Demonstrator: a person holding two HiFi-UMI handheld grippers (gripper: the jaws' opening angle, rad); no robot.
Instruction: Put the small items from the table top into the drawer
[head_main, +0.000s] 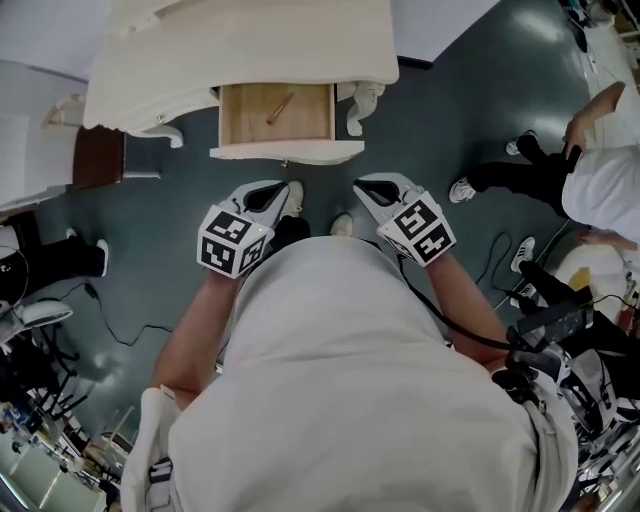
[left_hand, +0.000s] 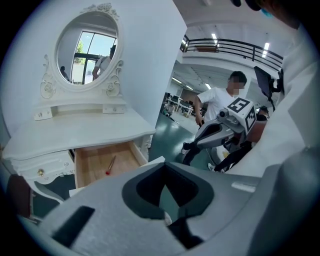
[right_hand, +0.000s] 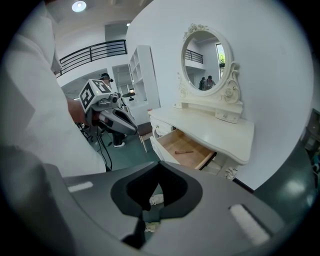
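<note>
While both tongs are being held close in against the body, well back from the worktop (head_main: 240, 50), nothing is being gripped. The left tongs (head_main: 281, 186) are being held with jaws together and nothing between them. The same is being shown of the right tongs (head_main: 361, 184), whose jaws are meeting at the tips around an empty gap. Only floor and shoes are being seen through those gaps in the two gripper views.

The drawer (head_main: 285, 152) is being presented pulled out from under the worktop's front edge, between the two carved legs. A single thin stick (head_main: 280, 107) with a red end is lying slantwise on its wooden bottom, towards the right half and apart from the walls. No other thing is being made out inside.

The worktop is being seen as bare in all three views; only the mirror (left_hand: 87, 47) and its small shelf are being carried at the back. From this, the task is being judged as nearly or wholly done: the one small item in view is already in the drawer, and none is being found on top. Shutting the drawer is being judged as the only step that may be left, if it is wanted at all. For that, either tongs would have to be brought forward across the floor to the drawer front.
</note>
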